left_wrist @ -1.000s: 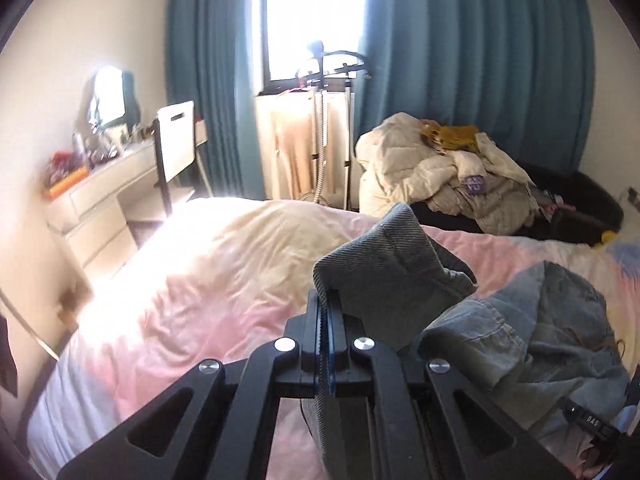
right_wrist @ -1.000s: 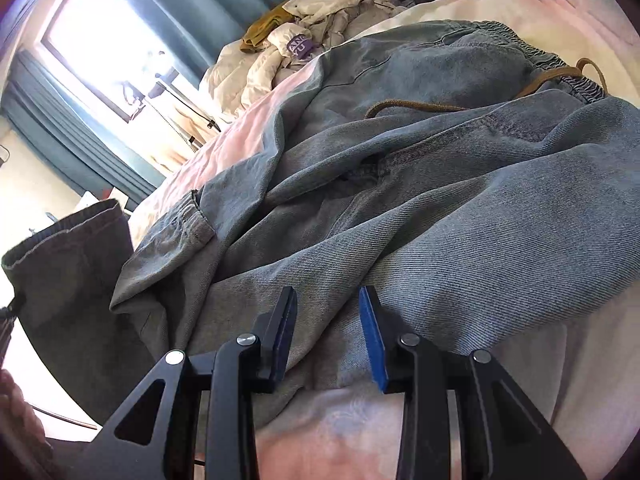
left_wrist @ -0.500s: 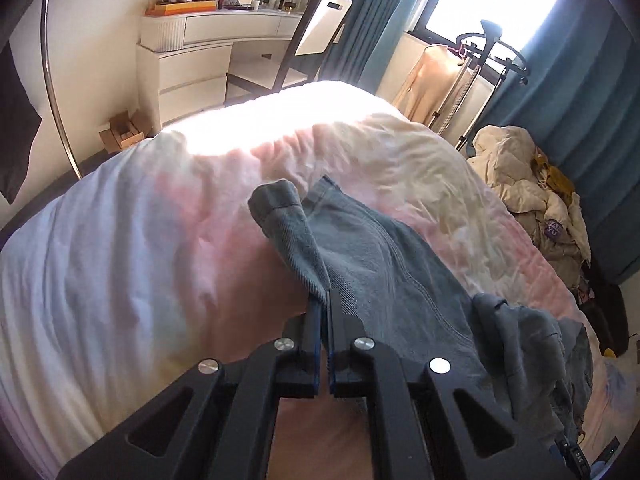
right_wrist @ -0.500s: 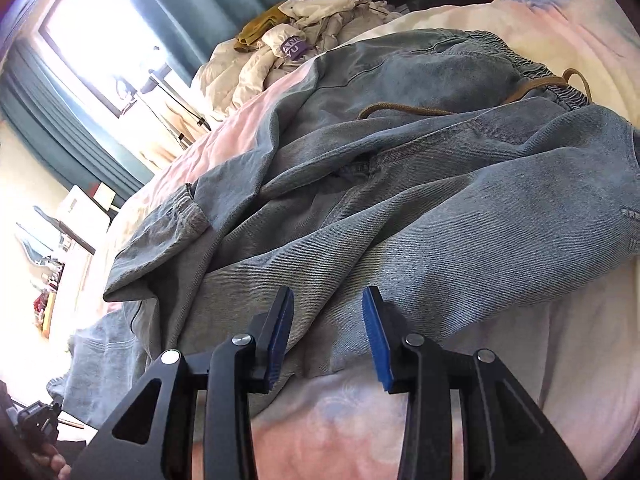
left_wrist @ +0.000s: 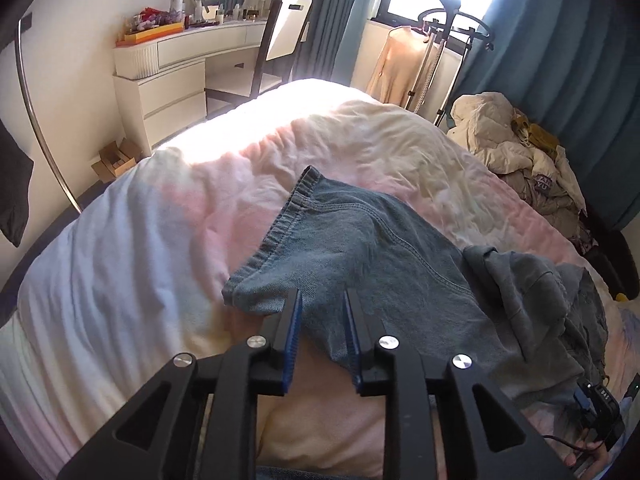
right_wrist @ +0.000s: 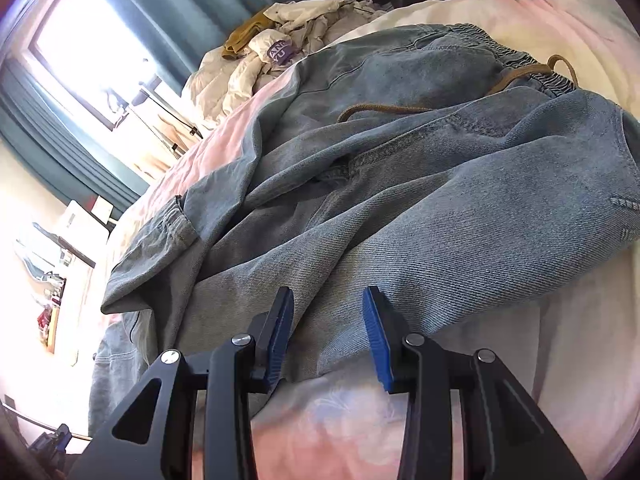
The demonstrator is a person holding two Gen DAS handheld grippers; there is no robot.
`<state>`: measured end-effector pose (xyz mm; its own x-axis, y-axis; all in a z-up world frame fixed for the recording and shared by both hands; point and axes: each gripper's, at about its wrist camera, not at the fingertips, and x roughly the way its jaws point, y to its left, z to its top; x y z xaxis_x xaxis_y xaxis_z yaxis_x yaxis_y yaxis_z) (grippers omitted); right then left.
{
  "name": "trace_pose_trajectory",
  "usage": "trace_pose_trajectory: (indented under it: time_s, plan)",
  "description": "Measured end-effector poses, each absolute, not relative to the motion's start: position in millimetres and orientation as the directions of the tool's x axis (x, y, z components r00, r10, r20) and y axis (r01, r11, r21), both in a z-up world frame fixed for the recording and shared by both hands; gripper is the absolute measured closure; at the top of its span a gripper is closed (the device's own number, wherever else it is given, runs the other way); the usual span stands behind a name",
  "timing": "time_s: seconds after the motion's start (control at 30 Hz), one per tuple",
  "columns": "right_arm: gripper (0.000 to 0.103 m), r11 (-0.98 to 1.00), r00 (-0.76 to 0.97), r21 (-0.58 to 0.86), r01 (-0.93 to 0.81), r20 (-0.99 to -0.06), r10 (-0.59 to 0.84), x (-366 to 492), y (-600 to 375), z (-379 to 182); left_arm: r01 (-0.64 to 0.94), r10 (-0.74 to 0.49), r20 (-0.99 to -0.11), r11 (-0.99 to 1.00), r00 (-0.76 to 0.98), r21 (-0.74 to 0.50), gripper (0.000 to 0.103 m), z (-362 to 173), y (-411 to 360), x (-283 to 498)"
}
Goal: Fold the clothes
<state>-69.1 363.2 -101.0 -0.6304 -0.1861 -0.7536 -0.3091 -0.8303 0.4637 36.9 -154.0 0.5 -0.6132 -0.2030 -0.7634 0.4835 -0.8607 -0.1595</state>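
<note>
Your left gripper is angled down at the bed, and its jaws have just been opening, so the hem end of the jeans leg lies loose between them, pads not pressing it. Your right gripper tilts down too, jaws apart, hovering over the jeans near their edge, gripping nothing. The jeans lie crumpled across the duvet.

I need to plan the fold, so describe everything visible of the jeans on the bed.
The jeans are faded blue denim with an elastic waistband and a brown drawstring. They lie crumpled on the pink and white duvet, one leg stretched out flat with its stitched hem farthest from the waistband. Each hand-held gripper sits open at the fabric's near edge, gripping nothing.
</note>
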Motion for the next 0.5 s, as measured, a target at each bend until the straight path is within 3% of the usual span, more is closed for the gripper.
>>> trace_pose_trajectory:
  time_s: [0.07,0.2,0.5]
  plan:
    - [0.067,-0.826,-0.649,0.474,-0.305,-0.738,-0.184,-66.0,364.4,-96.5,0.457,-0.231,-0.736,-0.881,-0.637,-0.119,0.076,7.6,-143.1,42.8]
    - [0.067,-0.806,-0.697,0.509,-0.303,-0.695,-0.177,-54.4,373.2,-82.1,0.371,-0.188,-0.689,-0.920,-0.700,-0.126,0.061,17.3,-116.2,40.5]
    - [0.067,-0.715,-0.763,0.572,-0.402,-0.641,-0.084,-13.2,432.3,-50.9,0.079,0.069,-0.682,-0.980,-0.728,-0.184,0.061,9.8,-16.8,-12.5]
